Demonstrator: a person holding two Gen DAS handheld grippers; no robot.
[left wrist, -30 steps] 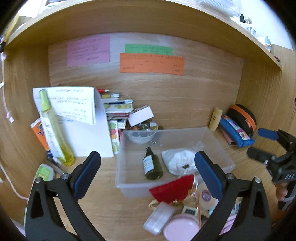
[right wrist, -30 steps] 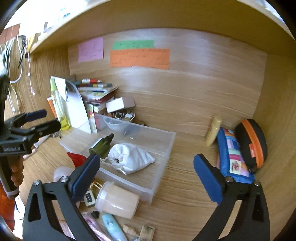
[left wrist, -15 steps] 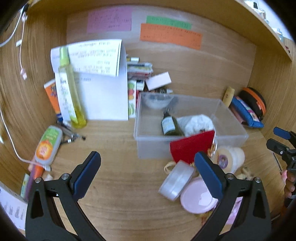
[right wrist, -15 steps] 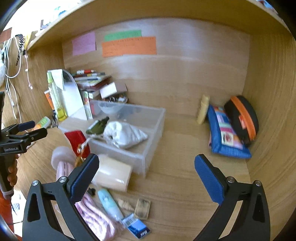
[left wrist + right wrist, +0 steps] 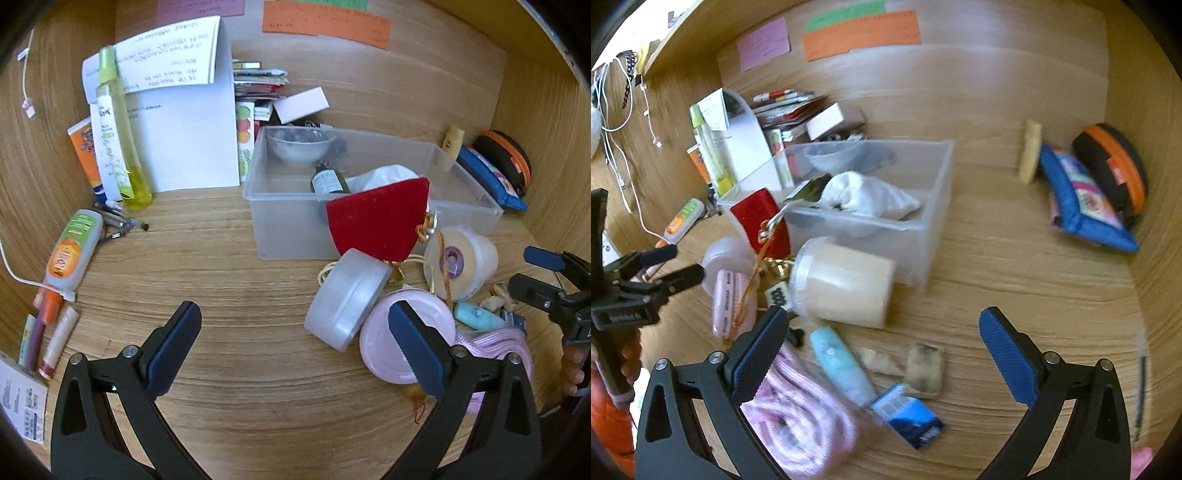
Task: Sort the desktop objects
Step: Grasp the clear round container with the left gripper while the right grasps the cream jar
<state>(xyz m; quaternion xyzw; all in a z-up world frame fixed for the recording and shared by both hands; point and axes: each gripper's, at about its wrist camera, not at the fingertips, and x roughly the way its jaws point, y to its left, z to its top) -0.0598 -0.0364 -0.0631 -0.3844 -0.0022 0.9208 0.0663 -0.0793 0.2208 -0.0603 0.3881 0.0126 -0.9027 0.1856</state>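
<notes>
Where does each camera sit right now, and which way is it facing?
Left wrist: on the left tongs, looking down at the desk and clear bin; right tongs at the right edge.
Right wrist: on the right tongs, facing the desk clutter; left tongs at left.
Shared: bin, red pouch, cream jar.

Wooden desk alcove (image 5: 236,295), 3 paper notes (image 5: 860,33) on its back wall.

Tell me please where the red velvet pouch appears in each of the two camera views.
Left wrist view: the red velvet pouch is right of centre, leaning on the front wall of the clear plastic bin.
Right wrist view: the pouch is at left, by the bin's left corner.
Shared landmark: the bin.
</notes>
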